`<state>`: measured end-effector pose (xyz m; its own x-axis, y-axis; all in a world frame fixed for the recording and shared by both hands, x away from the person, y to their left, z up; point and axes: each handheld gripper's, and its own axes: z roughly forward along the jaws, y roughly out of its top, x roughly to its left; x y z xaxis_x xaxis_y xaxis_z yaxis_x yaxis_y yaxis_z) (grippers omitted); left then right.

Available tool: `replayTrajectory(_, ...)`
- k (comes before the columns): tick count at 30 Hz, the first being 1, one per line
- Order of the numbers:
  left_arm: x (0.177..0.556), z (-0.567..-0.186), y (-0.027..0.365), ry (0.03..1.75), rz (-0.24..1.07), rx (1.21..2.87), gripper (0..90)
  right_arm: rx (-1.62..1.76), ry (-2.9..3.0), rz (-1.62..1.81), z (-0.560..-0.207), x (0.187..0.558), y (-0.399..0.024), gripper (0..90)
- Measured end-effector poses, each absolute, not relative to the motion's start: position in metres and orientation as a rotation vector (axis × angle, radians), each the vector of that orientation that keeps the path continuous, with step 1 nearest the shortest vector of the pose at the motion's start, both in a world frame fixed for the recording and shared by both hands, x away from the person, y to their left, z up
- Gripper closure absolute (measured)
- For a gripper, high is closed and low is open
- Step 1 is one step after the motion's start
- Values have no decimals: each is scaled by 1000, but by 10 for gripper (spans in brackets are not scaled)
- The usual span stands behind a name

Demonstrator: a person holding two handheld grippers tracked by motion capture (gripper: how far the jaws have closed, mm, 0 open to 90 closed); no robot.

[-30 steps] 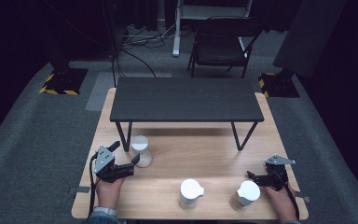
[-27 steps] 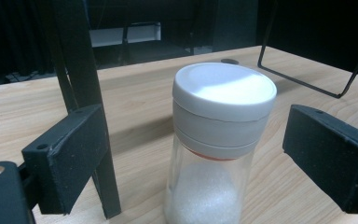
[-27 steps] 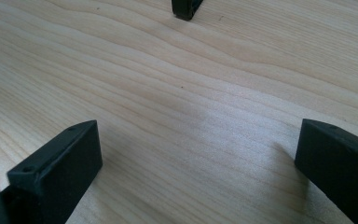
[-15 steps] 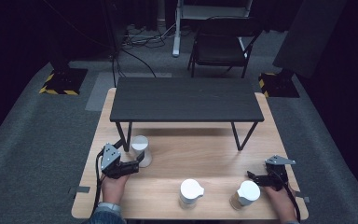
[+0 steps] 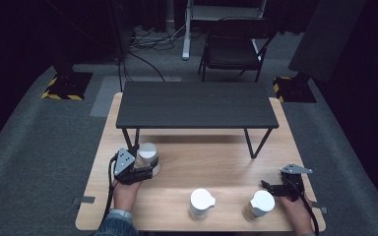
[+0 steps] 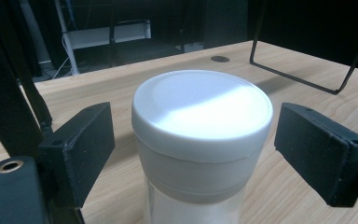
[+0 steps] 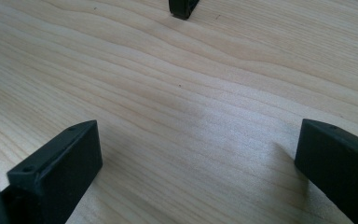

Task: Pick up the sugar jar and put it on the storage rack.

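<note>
1. White plastic, smooth and matte, makes up the lid of the jar (image 6: 200,140) that stands between the left tongs (image 6: 193,149); its lower body looks translucent and pale, though little of it shows in the left gripper view.
2. That jar stands upright on the tabletop (image 5: 211,157), just in front of the left leg of the black shelf (image 5: 197,104), on the person's side of it.
3. Left tongs stand wide, one black pad on each side of the lid band, both clear of it with bare wood showing in the gaps.
4. Handling, as a judgement: rigid, round and probably light, with a slick lid. Flat pads on a curved wall touch along narrow lines, so the jar may twist or slip if squeezed off centre.
5. Best hold is likely the straight band just under the lid's rim (or the body below it), squarely across the widest part.
6. Right tongs (image 5: 281,187) lie well to the right of the shelf's right leg, spread wide over bare pale-grained wood, holding nothing.
7. Two more white-lidded jars stand nearer the person than the shelf: the middle jar (image 5: 200,203) and the tan jar (image 5: 259,205), which stands just beside the right tongs.
</note>
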<state>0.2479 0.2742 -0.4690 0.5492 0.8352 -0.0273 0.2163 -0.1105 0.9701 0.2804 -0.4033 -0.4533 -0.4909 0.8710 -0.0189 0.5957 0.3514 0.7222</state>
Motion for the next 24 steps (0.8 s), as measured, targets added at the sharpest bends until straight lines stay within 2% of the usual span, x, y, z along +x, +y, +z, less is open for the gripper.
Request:
replayTrajectory(9,254,-468,270,911,651,1654,159,1287,2216,932,-453,280,-403,3)
replayTrajectory(13,254,-467,267,894,664,1681,238,1288,2216,932,-453,280,-403,3)
replayTrajectory(24,255,-472,271,914,647,1666,331,1287,2216,932,-453,280,-403,3)
